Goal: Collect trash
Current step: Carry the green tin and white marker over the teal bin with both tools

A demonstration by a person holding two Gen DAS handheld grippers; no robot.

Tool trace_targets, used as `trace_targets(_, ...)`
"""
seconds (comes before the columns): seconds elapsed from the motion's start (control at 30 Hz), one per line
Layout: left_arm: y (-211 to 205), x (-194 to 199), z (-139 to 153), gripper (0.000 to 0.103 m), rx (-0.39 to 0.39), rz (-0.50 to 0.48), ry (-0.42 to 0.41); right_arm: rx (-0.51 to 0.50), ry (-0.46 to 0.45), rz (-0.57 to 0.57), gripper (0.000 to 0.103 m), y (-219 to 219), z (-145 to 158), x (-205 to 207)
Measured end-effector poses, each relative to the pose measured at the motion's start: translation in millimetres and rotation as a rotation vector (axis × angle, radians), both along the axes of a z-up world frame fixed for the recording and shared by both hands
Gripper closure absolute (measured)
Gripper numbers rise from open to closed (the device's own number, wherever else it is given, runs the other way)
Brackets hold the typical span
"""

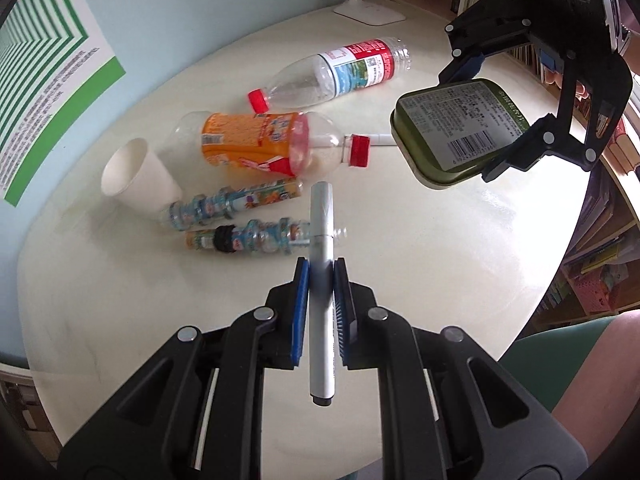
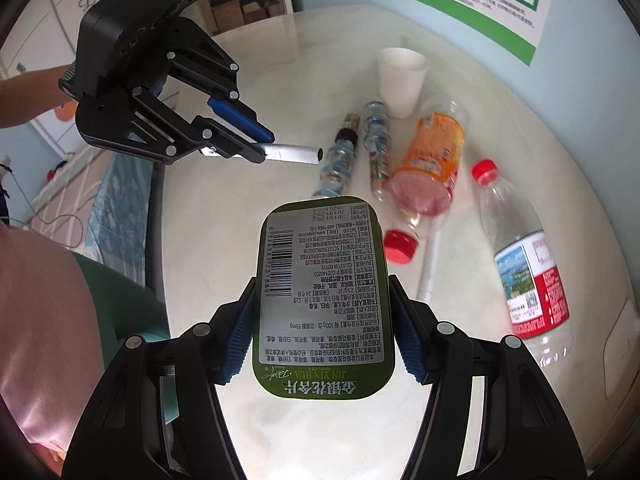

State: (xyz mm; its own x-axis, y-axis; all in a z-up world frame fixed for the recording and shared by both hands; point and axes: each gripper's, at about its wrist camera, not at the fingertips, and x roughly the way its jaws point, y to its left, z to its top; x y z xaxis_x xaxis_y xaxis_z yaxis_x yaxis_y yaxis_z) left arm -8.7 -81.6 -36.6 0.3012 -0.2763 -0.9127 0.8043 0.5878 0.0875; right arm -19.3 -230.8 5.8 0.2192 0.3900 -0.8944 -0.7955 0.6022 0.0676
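My left gripper (image 1: 321, 276) is shut on a grey marker pen (image 1: 321, 236), held above the white table (image 1: 440, 260); it also shows in the right wrist view (image 2: 262, 146) with the pen (image 2: 294, 153). My right gripper (image 2: 322, 308) is shut on a green tin (image 2: 322, 280), held above the table; it shows in the left wrist view (image 1: 492, 128) with the tin (image 1: 460, 128). On the table lie an orange-label bottle (image 1: 256, 142), a clear red-label bottle (image 1: 336, 74), a paper cup (image 1: 138, 176), two small patterned bottles (image 1: 236, 204) and a white pen (image 1: 382, 140).
A white lamp base (image 1: 370, 10) stands at the table's far edge. Bookshelves (image 1: 600, 240) line the right side. A green-striped poster (image 1: 44, 80) hangs on the wall. The table edge curves near the person's green seat (image 2: 120, 300).
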Motion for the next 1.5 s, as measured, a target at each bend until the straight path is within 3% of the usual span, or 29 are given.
trace_targets(0.2,78,-18,13,0.092,0.009,0.135,-0.076,0.004,-0.037,0.113,0.041,78,13,-7)
trace_targets(0.53,225,-54,14,0.092,0.043,0.419,-0.100,0.020,-0.023,0.376,0.041,232,12,-26)
trace_targets(0.73,321,-96,-9,0.092,0.035,0.625,-0.042,0.037,0.025,0.556,0.041,335,-13,-38)
trace_targets(0.9,409,-155,-56,0.092,0.035,0.827,0.060,0.046,0.105,0.650,0.041,423,-51,-62)
trace_targets(1.13,495,-229,-159,0.092,0.024,1.038,0.242,-0.010,0.216,0.761,0.041,542,-142,-122)
trace_targets(1.3,526,-248,-263,0.092,-0.015,1.117,0.365,-0.127,0.330,0.736,0.041,592,-265,-145)
trace_targets(1.43,544,-251,-349,0.092,-0.066,1.181,0.459,-0.218,0.434,0.629,0.041,616,-380,-145)
trace_targets(1.5,548,-251,-385,0.092,-0.082,1.196,0.488,-0.244,0.467,0.596,0.041,624,-421,-148)
